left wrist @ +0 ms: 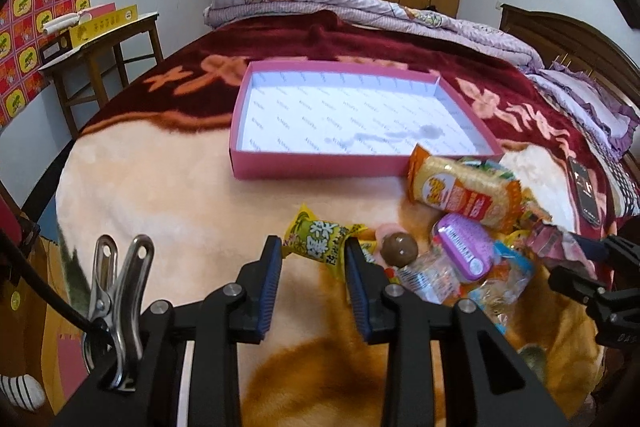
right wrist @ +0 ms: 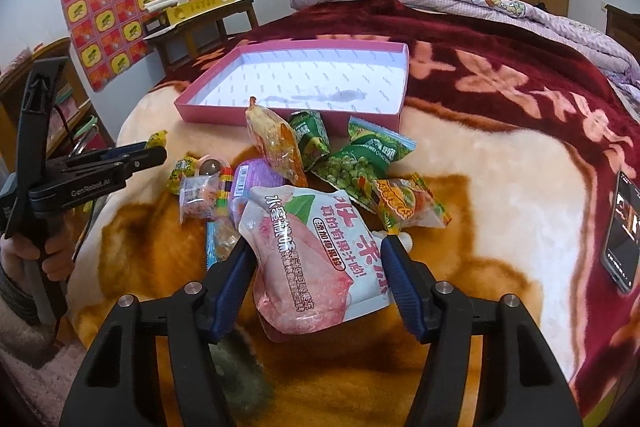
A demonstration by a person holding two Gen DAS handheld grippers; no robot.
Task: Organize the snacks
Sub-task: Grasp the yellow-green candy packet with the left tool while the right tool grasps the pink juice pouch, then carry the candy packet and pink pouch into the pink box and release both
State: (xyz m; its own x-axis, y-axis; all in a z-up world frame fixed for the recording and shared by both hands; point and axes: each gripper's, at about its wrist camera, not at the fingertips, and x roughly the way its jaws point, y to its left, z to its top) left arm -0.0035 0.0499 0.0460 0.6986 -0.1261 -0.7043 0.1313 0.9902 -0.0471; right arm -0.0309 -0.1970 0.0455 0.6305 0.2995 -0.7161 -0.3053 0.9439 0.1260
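Between two tongs, a snack pile short of the box

Between the left gripper (left wrist: 313, 255) pads sits a yellow-green candy packet (left wrist: 316, 241), its right end against the right pad, its left corner by the left pad; jaws narrow, a firm pinch cannot be told. Just right of that tong: a brown ball candy (left wrist: 399, 249), a purple tin (left wrist: 464, 247), clear-wrapped sweets, then an orange cracker pack (left wrist: 464, 193) leaning at the pile's far edge.

Right gripper (right wrist: 316, 255) jaws are spread wide, straddling a pink-white juice pouch (right wrist: 316, 247); no earlier view, pads look beside the pouch edges, not clearly pressing. Just beyond its tips: green pea packets (right wrist: 360, 163), an orange-green snack bag (right wrist: 408, 203), an orange packet (right wrist: 276, 147) standing tilted.

Beyond both tongs lies the pink box (left wrist: 320, 169), open, shallow, white patterned lining with a grey stain, no snacks inside; the pile touches its near wall. Everything rests on a cream and maroon blanket (right wrist: 500, 187). Far right of the right tong, a phone (right wrist: 624, 231) lies flat. A hand (right wrist: 24, 255) grips the left tool's handle.
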